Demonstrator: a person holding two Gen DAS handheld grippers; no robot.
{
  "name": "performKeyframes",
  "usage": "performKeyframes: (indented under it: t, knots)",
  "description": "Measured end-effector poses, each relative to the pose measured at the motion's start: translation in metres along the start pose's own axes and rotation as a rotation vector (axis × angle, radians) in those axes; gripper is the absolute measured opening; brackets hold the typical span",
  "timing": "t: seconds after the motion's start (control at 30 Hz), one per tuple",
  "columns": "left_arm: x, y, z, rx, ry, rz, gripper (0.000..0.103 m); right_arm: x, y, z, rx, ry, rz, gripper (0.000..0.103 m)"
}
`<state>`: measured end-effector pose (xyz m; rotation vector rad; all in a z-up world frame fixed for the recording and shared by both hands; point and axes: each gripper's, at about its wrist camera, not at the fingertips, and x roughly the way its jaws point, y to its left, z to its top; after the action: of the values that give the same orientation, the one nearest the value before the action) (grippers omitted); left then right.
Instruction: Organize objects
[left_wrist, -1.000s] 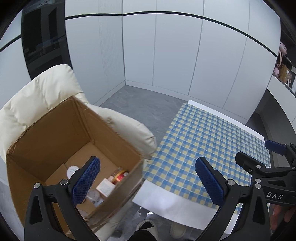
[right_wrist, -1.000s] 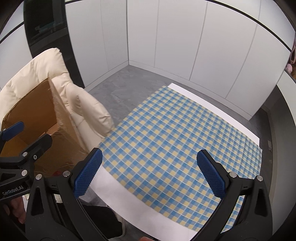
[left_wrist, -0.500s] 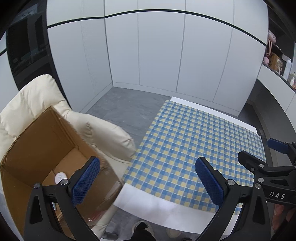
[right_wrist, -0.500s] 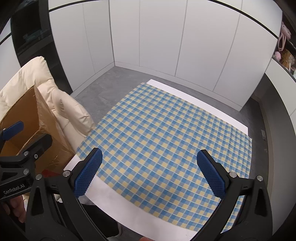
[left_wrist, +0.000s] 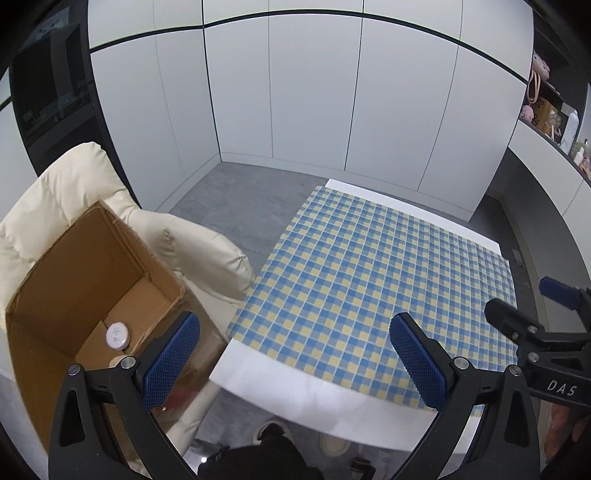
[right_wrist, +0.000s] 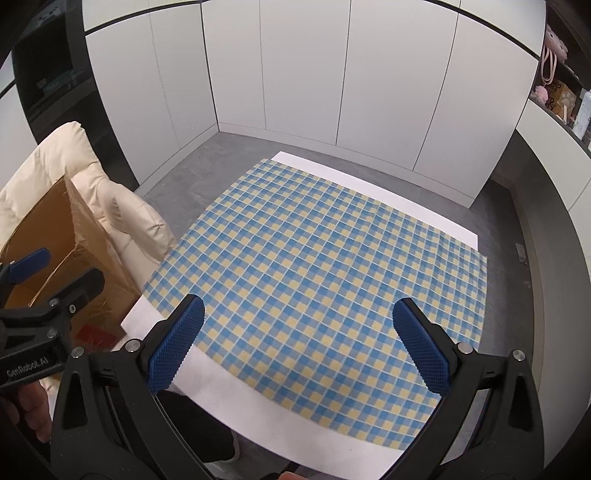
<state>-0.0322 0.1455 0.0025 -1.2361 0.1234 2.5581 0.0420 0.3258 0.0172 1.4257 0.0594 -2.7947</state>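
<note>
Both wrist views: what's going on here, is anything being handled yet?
Not yet. A person holds the left gripper and right gripper above a table with a checked cloth; both are open and hold nothing. No objects show on the cloth. A cardboard box sits on a cream chair to the left, with a small white round item at its bottom. The rest of the box's inside is hidden.

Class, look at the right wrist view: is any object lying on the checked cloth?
No: the checked cloth is bare across all of its visible surface, and the right gripper hangs open above it, holding nothing.
</note>
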Motion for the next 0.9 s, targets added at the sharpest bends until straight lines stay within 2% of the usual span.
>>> performKeyframes:
  t: [0.17, 0.37, 0.53, 0.7, 0.9]
  knots:
    - [-0.023, -0.006, -0.032, 0.012, 0.053, -0.006, 0.102, -0.024, -0.004, -0.014, 0.001, -0.005, 0.036, 0.103]
    - [-0.059, -0.001, -0.059, -0.016, 0.021, 0.059, 0.102, -0.043, -0.003, -0.046, -0.018, 0.029, 0.047, 0.103]
    - [-0.074, 0.006, -0.078, -0.046, 0.026, 0.099, 0.102, -0.058, 0.0, -0.068, -0.024, 0.055, 0.084, 0.103]
    - [-0.08, 0.006, -0.075, -0.064, 0.001, 0.094, 0.102, -0.062, 0.012, -0.075, -0.044, 0.055, 0.079, 0.103]
    - [-0.074, 0.006, -0.075, -0.092, 0.049, 0.072, 0.102, -0.056, 0.013, -0.075, -0.038, 0.071, 0.067, 0.103]
